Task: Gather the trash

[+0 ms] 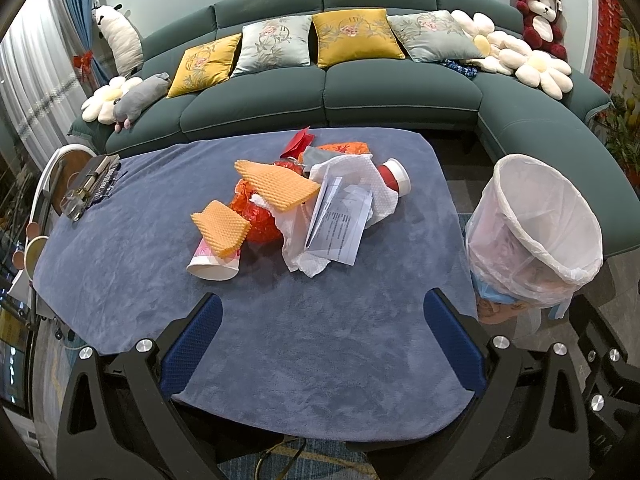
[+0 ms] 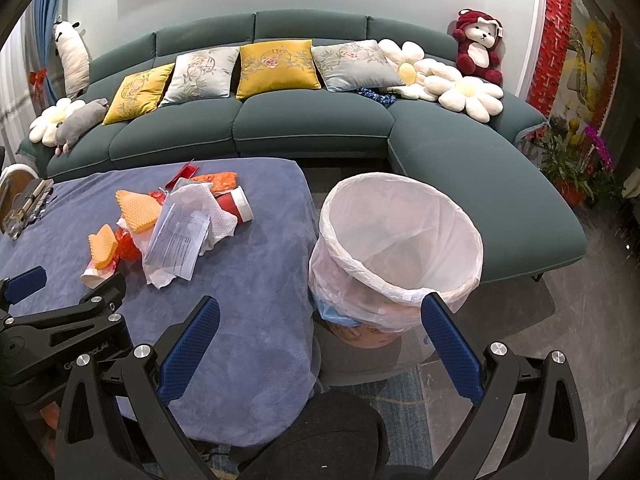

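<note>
A heap of trash lies mid-table on the blue cloth: orange foam pieces, a printed paper sheet, white tissue, red-orange plastic wrap, a red paper cup and a pink-patterned paper cup on its side. The bin, lined with a white bag, stands off the table's right edge. My left gripper hovers open over the near cloth, short of the heap. My right gripper is open between the table edge and the bin, holding nothing.
A teal corner sofa with cushions and plush toys runs behind the table. A remote and glass items sit at the table's far left. The left gripper's body shows at the right wrist view's left edge. Potted flowers stand far right.
</note>
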The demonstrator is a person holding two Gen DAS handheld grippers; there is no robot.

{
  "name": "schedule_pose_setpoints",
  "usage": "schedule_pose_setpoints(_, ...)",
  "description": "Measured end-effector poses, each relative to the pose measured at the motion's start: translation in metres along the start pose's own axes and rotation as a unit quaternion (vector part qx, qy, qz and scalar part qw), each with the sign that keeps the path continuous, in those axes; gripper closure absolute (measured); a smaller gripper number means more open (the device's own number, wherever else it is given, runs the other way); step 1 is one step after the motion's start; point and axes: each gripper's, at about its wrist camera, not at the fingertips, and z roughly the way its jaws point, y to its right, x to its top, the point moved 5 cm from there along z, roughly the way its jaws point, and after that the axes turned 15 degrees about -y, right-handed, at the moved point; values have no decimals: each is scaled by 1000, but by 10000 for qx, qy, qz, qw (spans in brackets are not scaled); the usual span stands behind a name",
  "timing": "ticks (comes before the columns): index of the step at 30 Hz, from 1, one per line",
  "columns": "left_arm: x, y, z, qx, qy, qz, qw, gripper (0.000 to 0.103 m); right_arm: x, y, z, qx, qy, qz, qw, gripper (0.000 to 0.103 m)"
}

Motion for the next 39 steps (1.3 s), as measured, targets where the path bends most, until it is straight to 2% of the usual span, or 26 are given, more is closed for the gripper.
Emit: schedule_pose_setpoints(39, 0, 4, -5, -51, 8, 19, 10000, 7, 2, 8, -3, -127, 40, 111, 9998, 7)
